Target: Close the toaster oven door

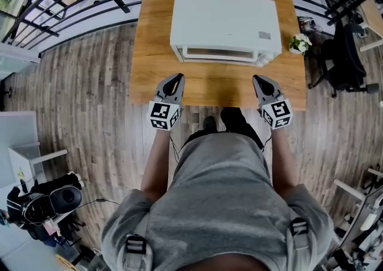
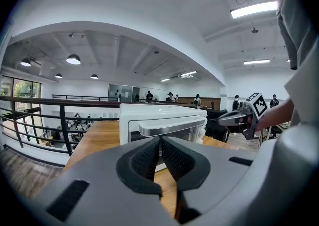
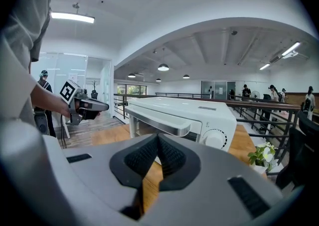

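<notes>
Both shut, empty: left claw (image 1: 179,76) and right claw (image 1: 256,77), mid-frame. Toaster oven door (image 2: 135,137) looks rigid, light, hinged; I'd push its handle bar (image 2: 172,127).

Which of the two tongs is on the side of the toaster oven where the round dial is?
The right tongs: the dial sits at the right end of the toaster oven, near the small plant; the left tongs face the end without a dial.
</notes>
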`<action>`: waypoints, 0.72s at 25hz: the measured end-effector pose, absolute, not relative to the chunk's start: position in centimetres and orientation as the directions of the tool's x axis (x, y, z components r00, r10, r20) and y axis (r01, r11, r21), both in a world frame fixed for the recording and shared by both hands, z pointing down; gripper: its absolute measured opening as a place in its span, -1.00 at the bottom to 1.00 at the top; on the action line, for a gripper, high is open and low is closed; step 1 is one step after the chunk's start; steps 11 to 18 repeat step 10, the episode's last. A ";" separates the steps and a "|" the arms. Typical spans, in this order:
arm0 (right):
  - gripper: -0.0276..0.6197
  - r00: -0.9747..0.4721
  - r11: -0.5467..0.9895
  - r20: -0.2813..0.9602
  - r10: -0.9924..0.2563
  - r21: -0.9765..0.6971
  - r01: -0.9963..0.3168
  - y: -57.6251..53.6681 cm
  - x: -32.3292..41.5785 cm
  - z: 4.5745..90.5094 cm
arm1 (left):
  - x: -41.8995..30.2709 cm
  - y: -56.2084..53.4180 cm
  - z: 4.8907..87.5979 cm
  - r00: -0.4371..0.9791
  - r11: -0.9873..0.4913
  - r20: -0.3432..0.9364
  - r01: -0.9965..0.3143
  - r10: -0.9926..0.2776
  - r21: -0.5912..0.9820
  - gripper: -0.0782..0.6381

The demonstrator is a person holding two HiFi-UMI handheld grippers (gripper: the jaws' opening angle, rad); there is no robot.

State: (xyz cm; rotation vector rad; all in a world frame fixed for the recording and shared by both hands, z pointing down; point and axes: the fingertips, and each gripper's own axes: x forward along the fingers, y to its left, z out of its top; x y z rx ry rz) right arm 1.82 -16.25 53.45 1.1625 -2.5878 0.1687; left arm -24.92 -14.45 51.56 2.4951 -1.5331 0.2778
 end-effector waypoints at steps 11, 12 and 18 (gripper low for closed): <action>-0.90 -0.615 0.674 0.341 -0.711 0.079 -0.734 -15.4 1.6 53.5 | -22.9 -14.8 51.5 0.480 -0.482 0.268 -0.874 -0.836 0.061 -0.70; -0.90 -0.615 0.674 0.341 -0.711 0.079 -0.734 -15.4 1.6 53.5 | -22.9 -14.8 51.5 0.480 -0.482 0.268 -0.874 -0.836 0.061 -0.70; -0.90 -0.615 0.674 0.341 -0.711 0.079 -0.734 -15.4 1.6 53.5 | -22.9 -14.8 51.5 0.480 -0.482 0.268 -0.874 -0.836 0.061 -0.70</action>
